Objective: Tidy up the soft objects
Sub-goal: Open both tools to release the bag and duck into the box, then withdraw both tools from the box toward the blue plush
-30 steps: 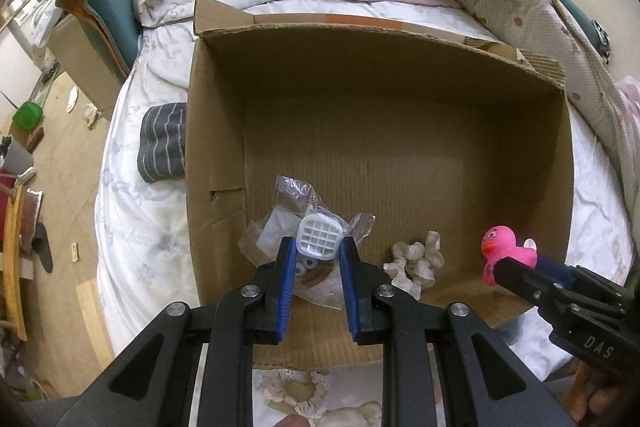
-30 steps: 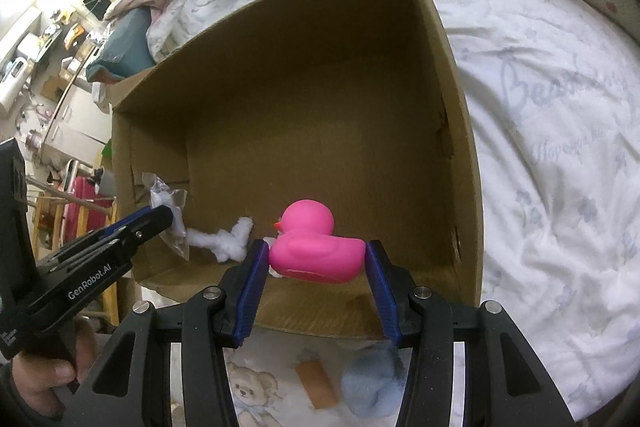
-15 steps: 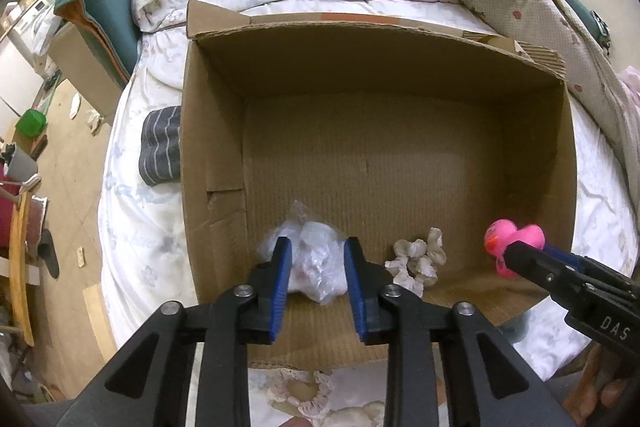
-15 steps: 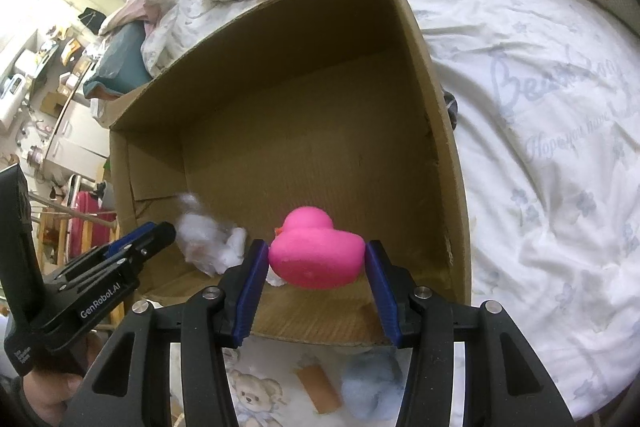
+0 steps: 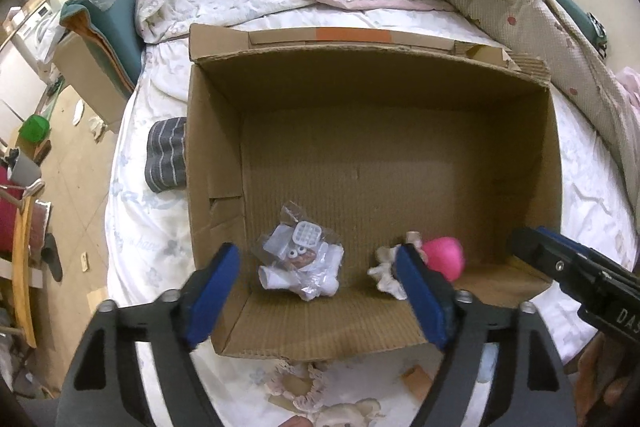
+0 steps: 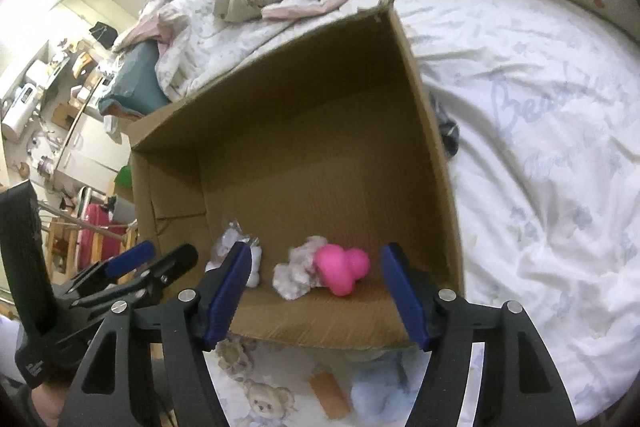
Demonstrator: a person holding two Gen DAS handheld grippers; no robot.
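Both hand-held grippers (image 5: pixel 318 291) (image 6: pixel 316 291) opening, empty, over the box's near edge (image 5: pixel 320 341)

Matt ribbed corrugated cardboard box (image 5: pixel 400 147). Inside by near wall: crinkly glossy clear plastic bag (image 5: pixel 301 261), fuzzy white cloth scrunchie (image 6: pixel 296 269), smooth pink rubbery duck (image 6: pixel 340 267). Outside box: creased white cotton sheet (image 6: pixel 540 147), striped knit sock (image 5: pixel 166 155).

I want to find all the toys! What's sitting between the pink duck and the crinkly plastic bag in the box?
A white scrunchie lies between them, touching the pink duck; bare cardboard separates it from the plastic bag. Both wrist views show it.
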